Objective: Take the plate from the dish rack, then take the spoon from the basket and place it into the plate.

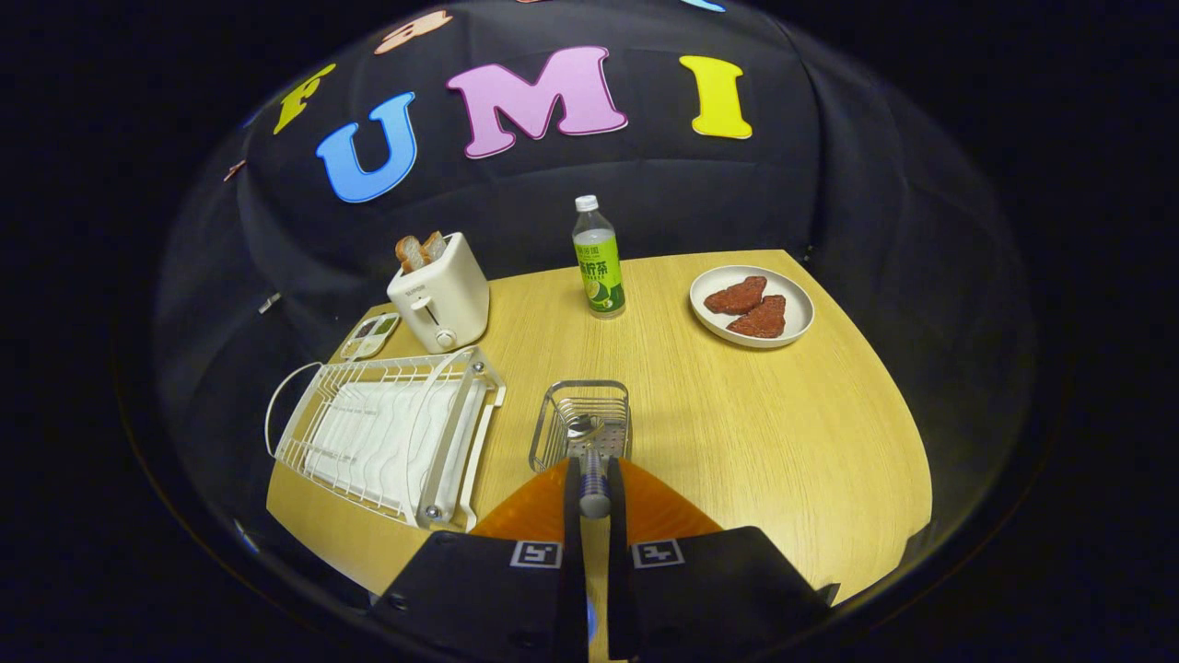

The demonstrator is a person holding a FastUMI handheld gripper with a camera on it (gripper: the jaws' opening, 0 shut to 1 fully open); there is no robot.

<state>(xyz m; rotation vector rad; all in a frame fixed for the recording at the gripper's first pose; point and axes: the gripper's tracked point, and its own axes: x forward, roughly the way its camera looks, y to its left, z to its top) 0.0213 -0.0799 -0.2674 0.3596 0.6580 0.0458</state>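
My gripper (594,471) is shut on the handle of a metal spoon (589,442), which sticks out ahead between the fingers. The spoon's bowl shows against the wire basket (553,419) just beyond the fingertips; whether it still rests inside I cannot tell. An orange plate (668,511) lies on the wooden table right under the fingers, on the near side of the basket, partly hidden by the gripper body. The white wire dish rack (387,433) stands to the left of the basket with nothing held in its slots.
A white toaster (440,295) with toast stands behind the rack, a small tray (370,335) beside it. A green-labelled bottle (599,260) stands at the back centre. A white plate (752,306) with two meat pieces sits at the back right. The table (792,433) edge runs close on the near side.
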